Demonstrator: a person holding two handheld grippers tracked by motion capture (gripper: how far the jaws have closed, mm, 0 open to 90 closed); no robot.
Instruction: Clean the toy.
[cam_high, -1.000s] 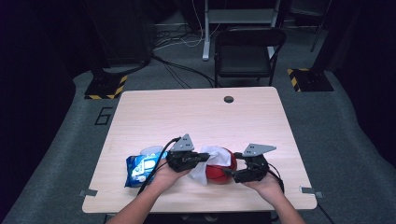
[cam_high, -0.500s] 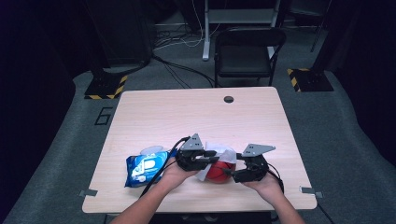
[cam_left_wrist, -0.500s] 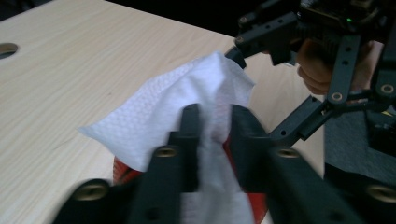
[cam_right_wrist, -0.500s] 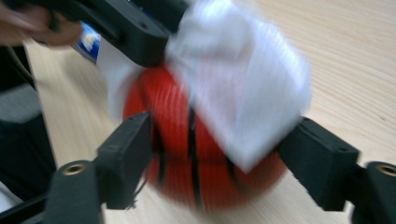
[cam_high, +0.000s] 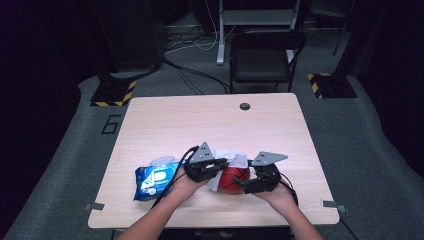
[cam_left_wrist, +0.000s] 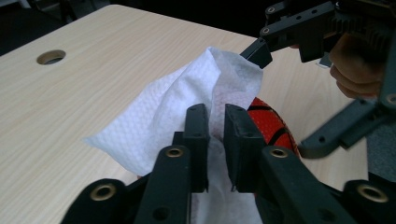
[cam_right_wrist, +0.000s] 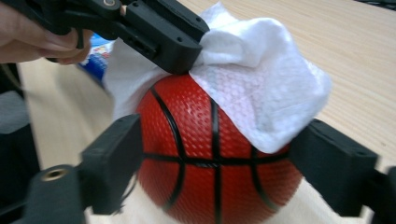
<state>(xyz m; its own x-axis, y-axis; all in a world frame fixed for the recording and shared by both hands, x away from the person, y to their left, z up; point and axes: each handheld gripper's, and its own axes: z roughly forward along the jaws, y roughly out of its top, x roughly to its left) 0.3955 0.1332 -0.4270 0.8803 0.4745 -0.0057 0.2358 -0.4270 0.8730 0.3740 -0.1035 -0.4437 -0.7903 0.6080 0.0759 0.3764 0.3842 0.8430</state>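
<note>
1. One wooden table (cam_high: 165, 125), with one round hole (cam_high: 244, 106) in its top.
2. One red ball (cam_right_wrist: 210, 154) with black lines.
3. One white wipe (cam_left_wrist: 187, 93), lying over the ball.
4. One blue pack of wipes (cam_high: 152, 181).
5. Two grippers: the left gripper (cam_high: 220, 165) and the right gripper (cam_high: 238, 182).
6. One black chair (cam_high: 265, 57) behind the table.
7. Two yellow-and-black striped floor plates (cam_high: 112, 93).

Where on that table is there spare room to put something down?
The whole far half of the table, around the round hole, is bare, and so is the right edge. The near middle is crowded: wipes packet, red ball under a white wipe, both claws.
</note>
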